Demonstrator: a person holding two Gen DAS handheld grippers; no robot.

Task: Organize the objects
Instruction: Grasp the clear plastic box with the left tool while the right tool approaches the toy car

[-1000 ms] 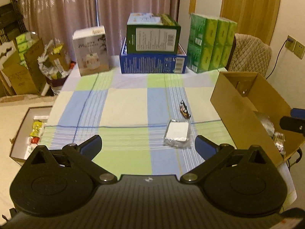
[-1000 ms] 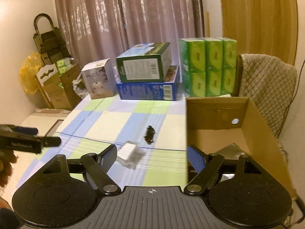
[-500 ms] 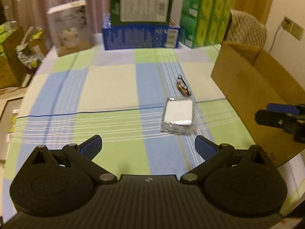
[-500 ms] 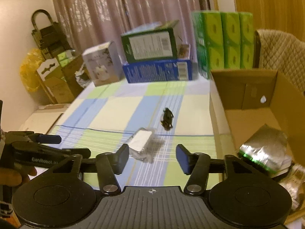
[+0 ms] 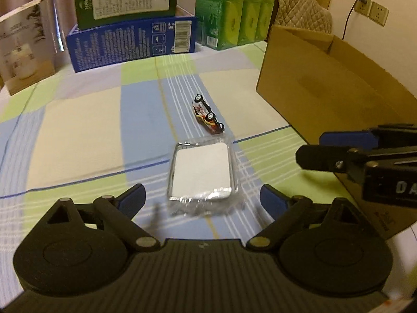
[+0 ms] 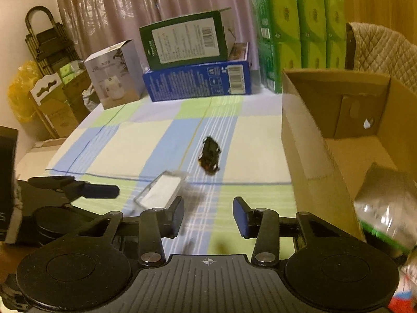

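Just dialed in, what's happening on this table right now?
A person is tidying loose items into the cardboard box. The left hand-held gripper is open, lined up on the clear-wrapped white packet without touching it. The right hand-held gripper is open and empty. A toy car lies tipped over on the checked tablecloth.

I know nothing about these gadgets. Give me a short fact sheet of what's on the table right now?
Surface: checked tablecloth
Loose items: clear wrapped packet; toy car on its side, just beyond the packet
Container: open cardboard box, foil-wrapped items inside
Left gripper: open, empty, at the packet
Right gripper: open, empty
Back row: blue box, green packs
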